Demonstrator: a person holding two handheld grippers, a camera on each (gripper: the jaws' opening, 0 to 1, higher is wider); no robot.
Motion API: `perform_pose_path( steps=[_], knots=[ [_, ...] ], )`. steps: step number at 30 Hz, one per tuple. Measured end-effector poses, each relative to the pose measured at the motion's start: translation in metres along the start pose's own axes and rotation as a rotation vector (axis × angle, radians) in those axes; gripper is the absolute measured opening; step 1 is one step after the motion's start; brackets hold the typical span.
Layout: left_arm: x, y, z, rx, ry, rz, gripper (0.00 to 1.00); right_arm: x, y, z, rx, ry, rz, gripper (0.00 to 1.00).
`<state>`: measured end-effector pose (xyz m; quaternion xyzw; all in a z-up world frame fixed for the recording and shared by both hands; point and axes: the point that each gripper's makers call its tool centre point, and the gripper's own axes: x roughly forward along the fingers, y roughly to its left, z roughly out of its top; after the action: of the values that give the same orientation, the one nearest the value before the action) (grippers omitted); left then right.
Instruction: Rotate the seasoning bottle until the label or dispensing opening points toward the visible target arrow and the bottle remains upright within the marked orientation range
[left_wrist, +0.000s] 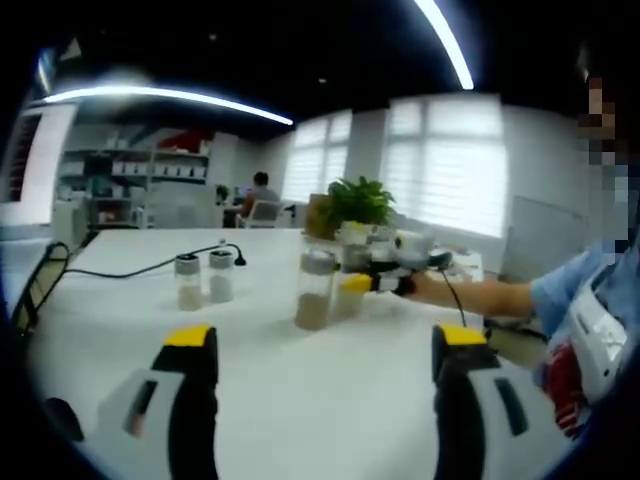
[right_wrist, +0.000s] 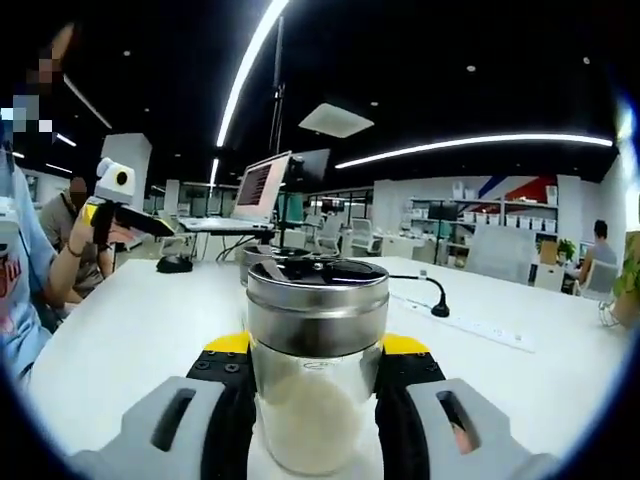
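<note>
1. We note the seasoning bottle (right_wrist: 316, 375) hides its base; powder fills its lower half.
2. Our right tongs (right_wrist: 316, 352) pinch it upright on the desk (right_wrist: 140, 340).
3. Our left tongs (left_wrist: 325, 352) stand spread, well apart from it.

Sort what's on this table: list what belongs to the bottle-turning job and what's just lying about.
For the job:
- seasoning bottle, metal lid, upright, clamped between the right tool's jaws
- left tool, open, held back from the bottle

Lying about:
- two small shakers
- black cable
- potted plant
- gooseneck microphone
- laptop
- power strip

No target arrow is visible.
</note>
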<state>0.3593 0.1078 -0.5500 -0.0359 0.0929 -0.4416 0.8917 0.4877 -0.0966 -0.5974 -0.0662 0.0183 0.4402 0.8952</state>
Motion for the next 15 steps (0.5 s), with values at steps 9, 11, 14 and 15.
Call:
perform_pose_path(
  steps=[9, 11, 14, 15],
  knots=[
    [-0.001, -0.004, 0.001, 0.015, 0.0, -0.009, 0.94, -0.001, -0.011, -0.007, 0.105, -0.061, 0.016, 0.45],
    [-0.002, -0.004, 0.001, 0.013, 0.004, -0.01, 0.94, -0.001, -0.01, -0.007, 0.074, -0.061, 0.026, 0.45],
    [-0.002, -0.004, 0.002, 0.015, 0.0, -0.01, 0.94, -0.001, -0.009, -0.007, 0.066, -0.053, 0.034, 0.45],
    [-0.002, -0.004, 0.002, 0.015, -0.002, -0.012, 0.94, -0.001, -0.01, -0.007, 0.069, -0.056, 0.036, 0.45]
  ],
)
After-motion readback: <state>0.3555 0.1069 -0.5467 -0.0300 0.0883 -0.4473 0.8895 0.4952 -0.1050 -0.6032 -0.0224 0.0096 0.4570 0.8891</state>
